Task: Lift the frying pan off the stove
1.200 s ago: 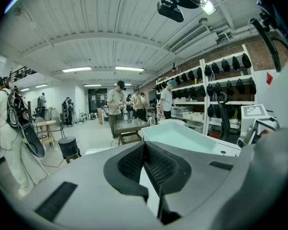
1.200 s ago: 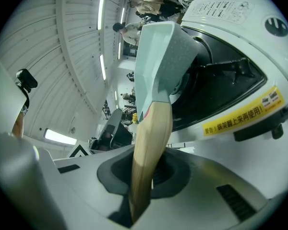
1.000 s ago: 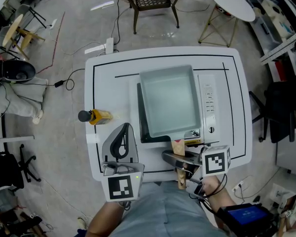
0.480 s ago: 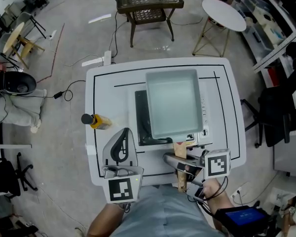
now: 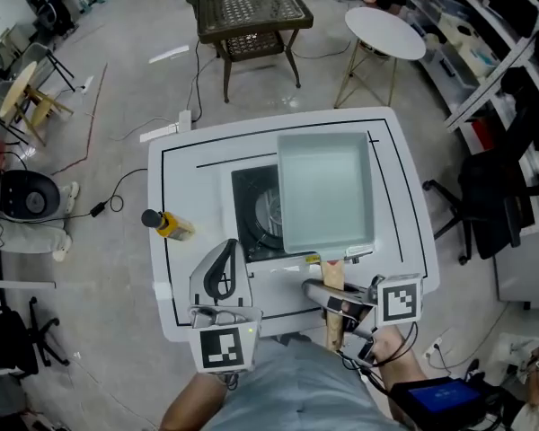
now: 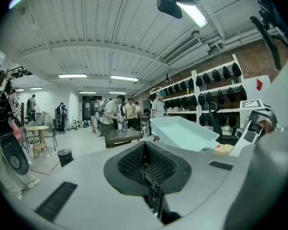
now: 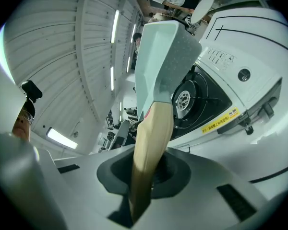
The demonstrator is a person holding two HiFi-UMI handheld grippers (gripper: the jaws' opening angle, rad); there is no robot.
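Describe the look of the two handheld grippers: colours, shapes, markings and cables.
The left gripper is light grey plastic that tapers to a point, with a black oval loop on top and dark meshed padding inside. The right gripper is grey likewise. Each carries a white cube with black square markers. Black cables run behind the right one.

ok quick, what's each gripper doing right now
left gripper: closed, empty
right gripper: closed on the pan handle
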